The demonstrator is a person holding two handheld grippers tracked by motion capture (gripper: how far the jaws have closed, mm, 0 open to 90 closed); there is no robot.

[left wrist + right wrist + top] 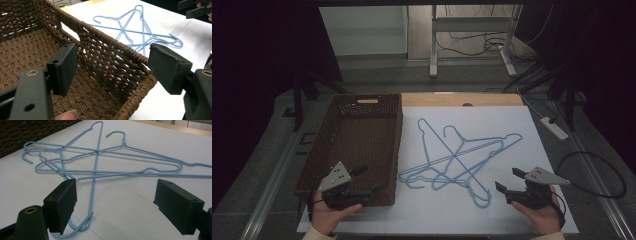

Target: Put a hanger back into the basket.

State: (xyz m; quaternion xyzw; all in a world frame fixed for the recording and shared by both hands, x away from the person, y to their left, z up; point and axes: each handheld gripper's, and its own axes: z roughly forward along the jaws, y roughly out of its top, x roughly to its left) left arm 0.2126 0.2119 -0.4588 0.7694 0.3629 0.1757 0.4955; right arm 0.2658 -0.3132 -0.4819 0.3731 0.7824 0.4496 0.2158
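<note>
A loose pile of light-blue wire hangers (455, 156) lies crossed on the white sheet (512, 125), right of a brown wicker basket (398, 145). My left gripper (368, 181) hovers over the basket's near right corner. It is open, with nothing between its pads. In the left gripper view its jaws (113, 62) frame the basket wall (105, 32), with the hangers (143, 32) beyond it. My right gripper (509, 180) is open at the sheet's near right and points at the hangers. In the right gripper view its jaws (115, 195) stand just short of the hangers (96, 151), apart from the nearest hook.
The basket holds nothing that I can see. A wooden table edge (462, 99) shows behind the sheet. A white power strip (554, 127) and a looped black cable (597, 175) lie off to the right. White desk legs (433, 50) stand beyond the table.
</note>
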